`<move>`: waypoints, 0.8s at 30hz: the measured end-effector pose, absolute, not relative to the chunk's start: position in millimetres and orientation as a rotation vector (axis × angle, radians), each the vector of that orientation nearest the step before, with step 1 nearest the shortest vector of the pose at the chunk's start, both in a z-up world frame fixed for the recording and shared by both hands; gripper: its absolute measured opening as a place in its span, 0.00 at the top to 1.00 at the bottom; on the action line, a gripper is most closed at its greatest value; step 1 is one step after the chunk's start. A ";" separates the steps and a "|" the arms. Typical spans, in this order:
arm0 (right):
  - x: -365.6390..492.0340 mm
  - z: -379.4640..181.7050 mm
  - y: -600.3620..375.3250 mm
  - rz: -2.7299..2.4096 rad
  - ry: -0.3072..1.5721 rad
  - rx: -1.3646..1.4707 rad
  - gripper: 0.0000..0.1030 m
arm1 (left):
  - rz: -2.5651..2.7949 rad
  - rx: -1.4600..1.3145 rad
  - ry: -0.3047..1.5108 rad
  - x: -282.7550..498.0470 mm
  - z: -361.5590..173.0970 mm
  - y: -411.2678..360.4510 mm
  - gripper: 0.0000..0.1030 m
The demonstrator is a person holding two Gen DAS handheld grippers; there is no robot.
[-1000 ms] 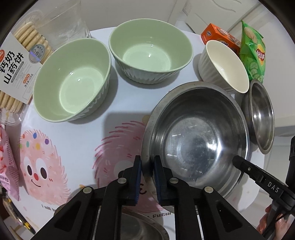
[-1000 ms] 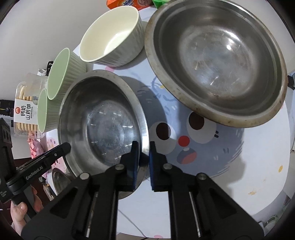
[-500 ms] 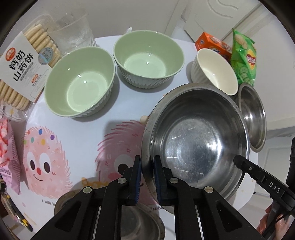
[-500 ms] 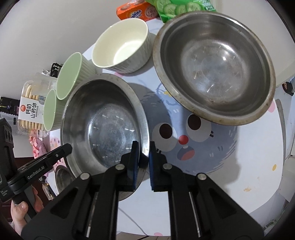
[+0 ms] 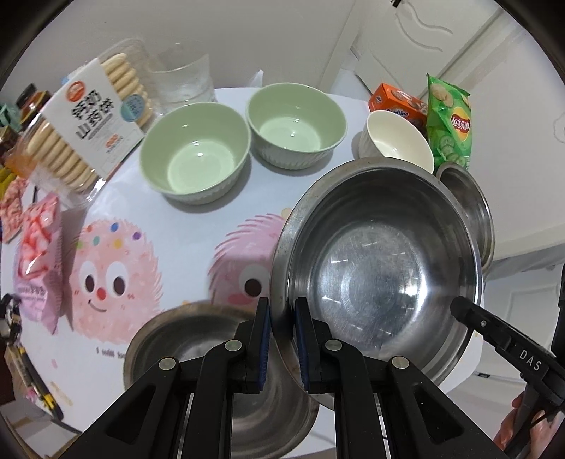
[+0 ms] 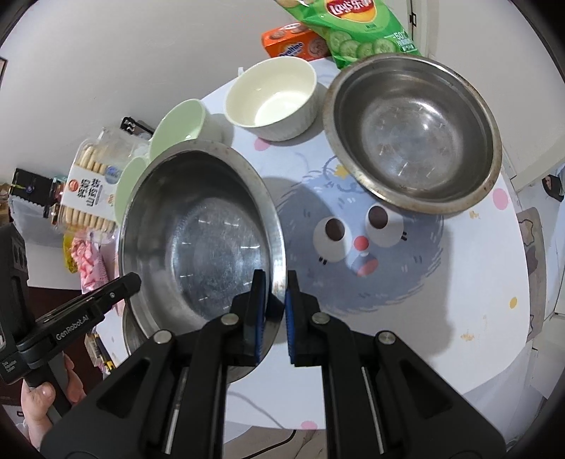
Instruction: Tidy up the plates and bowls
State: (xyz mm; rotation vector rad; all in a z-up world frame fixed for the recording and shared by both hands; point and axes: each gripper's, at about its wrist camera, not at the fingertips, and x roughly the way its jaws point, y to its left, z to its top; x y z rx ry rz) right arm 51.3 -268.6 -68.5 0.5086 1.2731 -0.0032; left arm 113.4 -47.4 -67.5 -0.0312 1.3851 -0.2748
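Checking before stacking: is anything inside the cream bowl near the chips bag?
No, the cream bowl shows a bare interior in the right wrist view, beside the Lay's chips bag.

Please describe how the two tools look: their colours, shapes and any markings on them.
Both the left tool and the right tool are matte black plastic, with angular linkage arms, round silver rivets and blue pads inside the fingers. White lettering reads "DAS" on the right one, "GenRobot.AI" on the left.
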 end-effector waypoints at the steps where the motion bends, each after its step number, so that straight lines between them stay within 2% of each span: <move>1: 49.4 -66.8 -266.3 0.002 1.271 0.505 0.88 | -0.271 -0.034 1.382 110.2 -65.1 -43.5 0.87; 11: 31.5 -60.2 -233.4 0.062 1.277 0.462 0.88 | -0.220 -0.049 1.357 82.8 -56.3 -11.5 0.87; 24: 22.1 -73.5 -176.6 0.158 1.340 0.377 0.88 | -0.127 -0.113 1.375 49.8 -74.3 44.2 0.87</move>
